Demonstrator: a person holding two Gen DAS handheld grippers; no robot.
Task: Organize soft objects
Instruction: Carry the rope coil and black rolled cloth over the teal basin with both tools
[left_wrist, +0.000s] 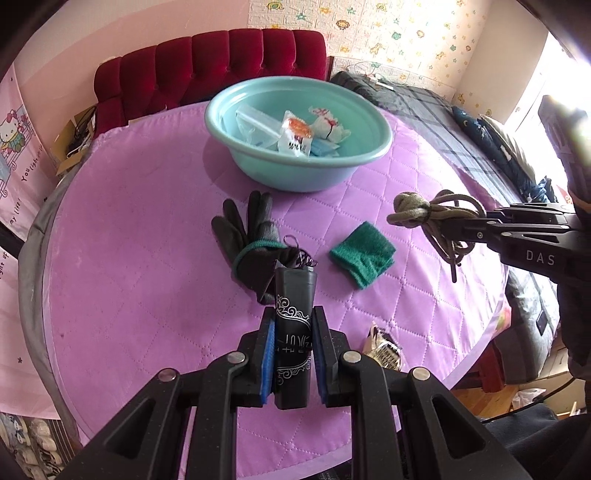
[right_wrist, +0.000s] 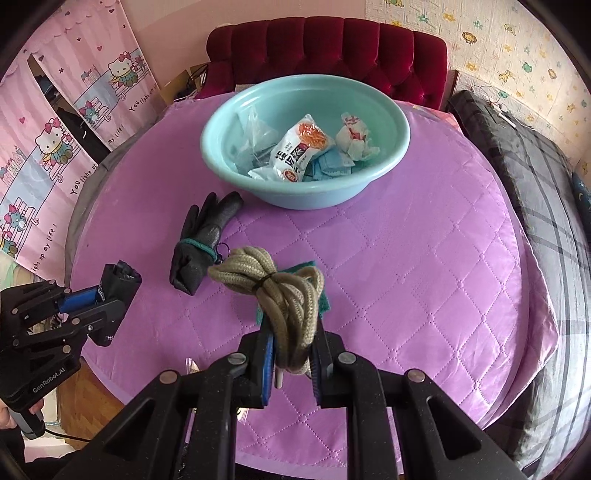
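Black pouch (left_wrist: 294, 325) lengthwise, pointing forward

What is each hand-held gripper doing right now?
Left hand-held gripper: closed on the black folded pouch.
Right hand-held gripper: closed on the bundled grey rope.
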